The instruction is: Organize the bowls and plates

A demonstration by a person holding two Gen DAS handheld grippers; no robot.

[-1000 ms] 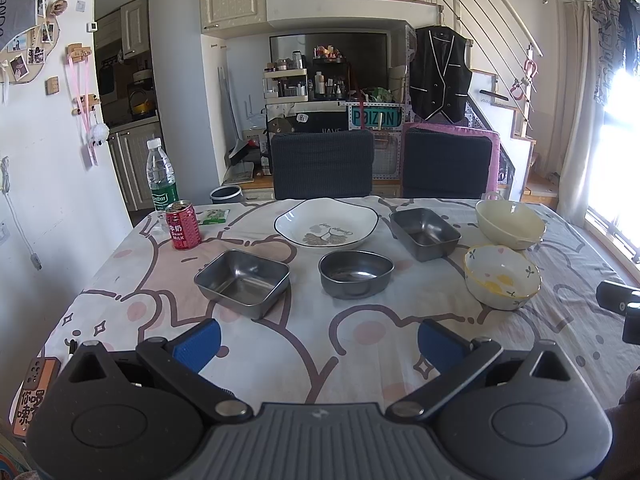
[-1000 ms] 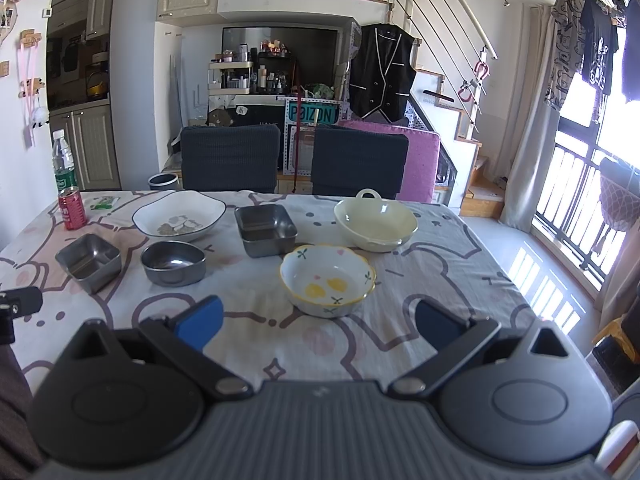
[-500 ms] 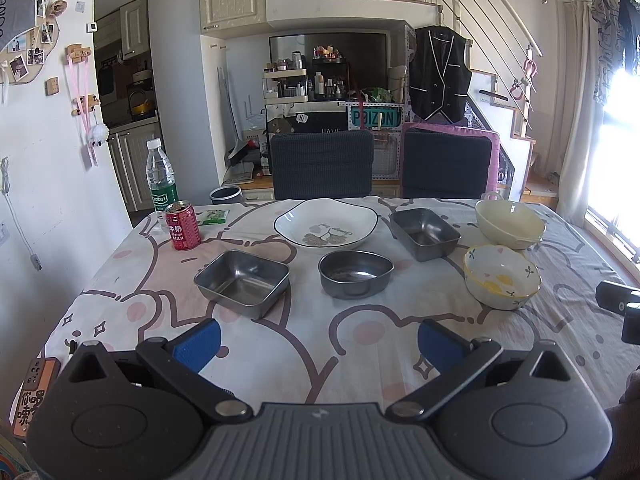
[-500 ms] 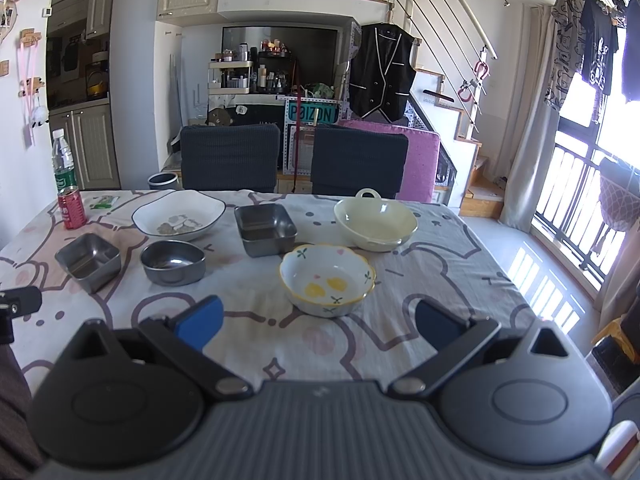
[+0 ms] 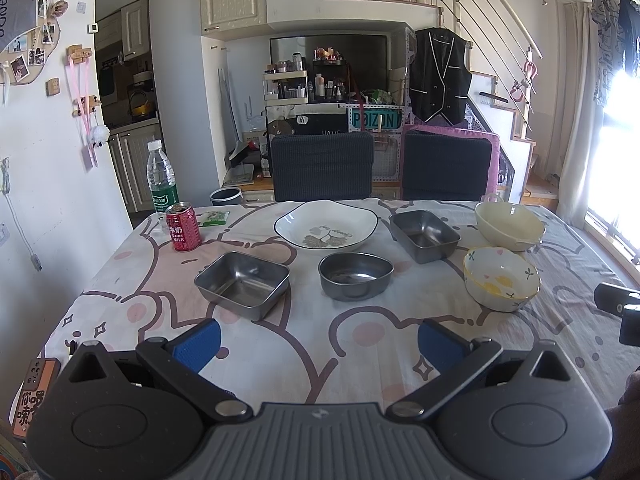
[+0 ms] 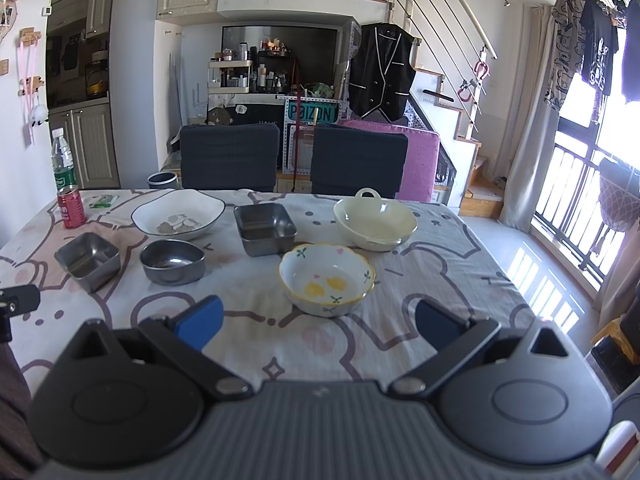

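Observation:
Several dishes stand apart on the table: a white plate (image 5: 326, 230) with a leaf print at the back, a square steel tray (image 5: 242, 283) at front left, a round steel bowl (image 5: 355, 276), a second steel tray (image 5: 424, 235), a cream bowl (image 5: 509, 226) with a handle, and a flowered bowl (image 5: 501, 278) with a yellow rim. The same dishes show in the right wrist view, with the flowered bowl (image 6: 327, 283) nearest. My left gripper (image 5: 319, 342) is open and empty over the near table edge. My right gripper (image 6: 318, 320) is open and empty, just short of the flowered bowl.
A red can (image 5: 183, 227) and a water bottle (image 5: 162, 182) stand at the back left corner, with a green packet (image 5: 215, 218) beside them. Two dark chairs (image 5: 322, 166) stand behind the table. The tablecloth (image 5: 280, 344) has a cartoon print. A window (image 6: 580, 200) is at right.

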